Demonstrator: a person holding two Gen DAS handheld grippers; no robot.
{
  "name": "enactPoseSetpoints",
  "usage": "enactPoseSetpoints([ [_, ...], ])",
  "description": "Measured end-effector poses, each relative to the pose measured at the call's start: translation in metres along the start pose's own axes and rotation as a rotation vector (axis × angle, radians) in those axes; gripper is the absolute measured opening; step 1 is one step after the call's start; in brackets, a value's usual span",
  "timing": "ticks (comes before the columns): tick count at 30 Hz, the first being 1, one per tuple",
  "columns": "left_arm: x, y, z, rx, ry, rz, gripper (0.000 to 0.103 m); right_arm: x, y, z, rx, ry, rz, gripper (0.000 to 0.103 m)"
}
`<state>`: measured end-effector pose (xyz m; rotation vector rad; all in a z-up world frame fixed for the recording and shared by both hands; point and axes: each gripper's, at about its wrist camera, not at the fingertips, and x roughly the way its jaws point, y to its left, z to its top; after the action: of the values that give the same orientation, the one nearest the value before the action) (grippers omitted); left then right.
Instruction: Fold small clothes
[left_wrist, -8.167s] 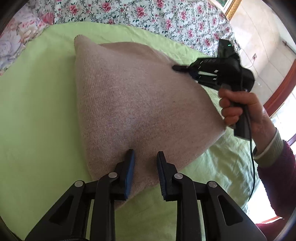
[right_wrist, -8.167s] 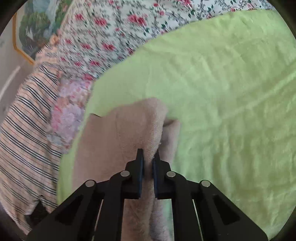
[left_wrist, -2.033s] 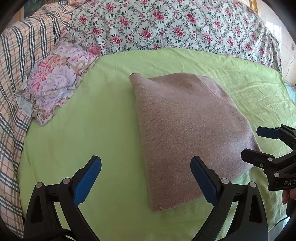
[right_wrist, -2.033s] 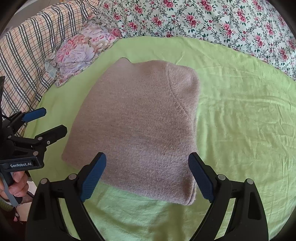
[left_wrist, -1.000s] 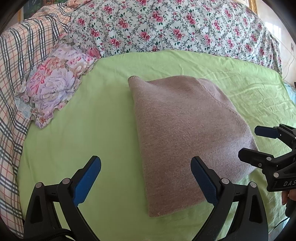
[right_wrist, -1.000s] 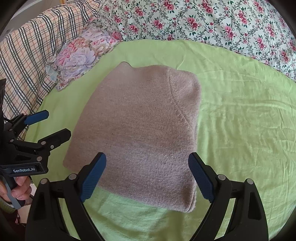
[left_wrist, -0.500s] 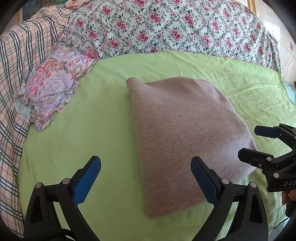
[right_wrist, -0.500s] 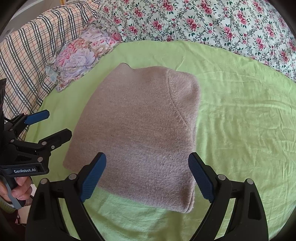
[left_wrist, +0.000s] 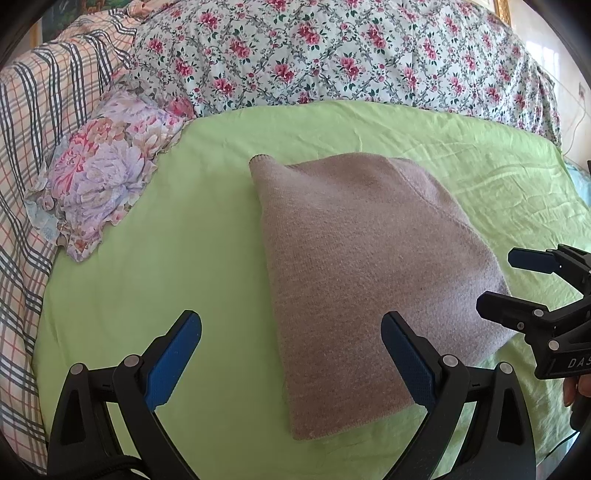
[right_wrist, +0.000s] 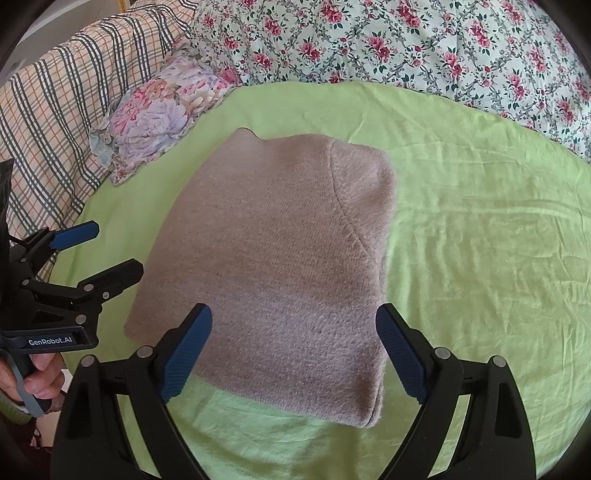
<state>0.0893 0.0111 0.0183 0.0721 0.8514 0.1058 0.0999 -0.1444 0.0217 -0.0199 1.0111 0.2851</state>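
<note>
A beige knitted garment (left_wrist: 373, 266) lies folded into a compact rectangle on the green sheet (left_wrist: 192, 229). It also shows in the right wrist view (right_wrist: 280, 266). My left gripper (left_wrist: 291, 332) is wide open and empty, held above the garment's near left edge. It appears in the right wrist view (right_wrist: 105, 251) at the left, beside the garment. My right gripper (right_wrist: 293, 325) is wide open and empty above the garment's near edge. It appears in the left wrist view (left_wrist: 506, 280) at the right, beside the garment.
A floral pillow (left_wrist: 99, 170) lies at the far left. A rose-print quilt (left_wrist: 332, 51) runs along the back. A plaid blanket (left_wrist: 26, 147) covers the left side. The green sheet (right_wrist: 480, 229) lies to the right of the garment.
Both grippers were shut on the garment 8 seconds ago and are now open and drawn back. Over the last second almost nothing moves; the left view shifts slightly.
</note>
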Motion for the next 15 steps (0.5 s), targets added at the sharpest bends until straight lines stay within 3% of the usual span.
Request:
enactPoseSetpoints([
  [15,0.004,-0.005,0.007,0.017,0.005,-0.010,0.098,0.000,-0.013,0.011,0.011,-0.010,-0.004,0.090],
])
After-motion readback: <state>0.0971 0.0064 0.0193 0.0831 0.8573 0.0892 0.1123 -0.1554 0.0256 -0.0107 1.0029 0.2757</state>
